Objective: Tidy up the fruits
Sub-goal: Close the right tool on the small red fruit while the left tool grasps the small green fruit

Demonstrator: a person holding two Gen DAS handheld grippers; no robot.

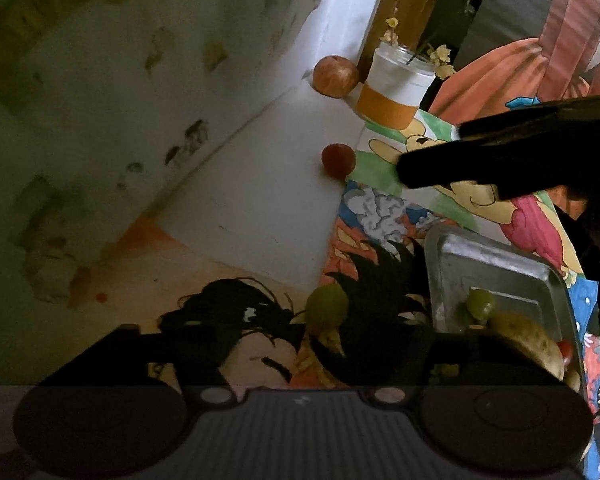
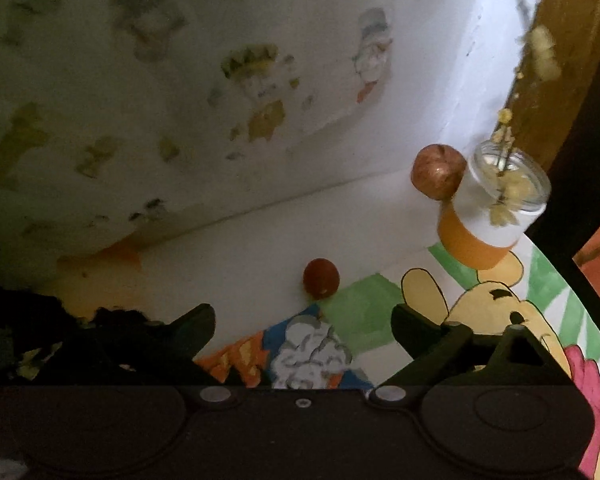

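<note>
Two fingers of my right claw [image 2: 304,320] stood spread wide with nothing between them, low over the cartoon cloth [image 2: 360,312]. Just beyond the tips, almost centred in the gap and a shade toward the right finger, the small red fruit [image 2: 321,278] sat on the white counter [image 2: 240,248], touching the cloth's edge. It was round, so I judged that no wrist turn was needed, only a push straight forward and down. My left claw [image 1: 328,344] was partly spread; it was too dark there to see anything pinched. A green fruit [image 1: 326,306] lay just ahead of its gap, and the metal tray [image 1: 500,264], already holding some fruit, was beside it on the right. The red fruit was well apart from that claw, so the right one was plainly nearer. Farthest off, against the wall, the apple [image 2: 438,170] touched the cup of flowers [image 2: 496,216].
</note>
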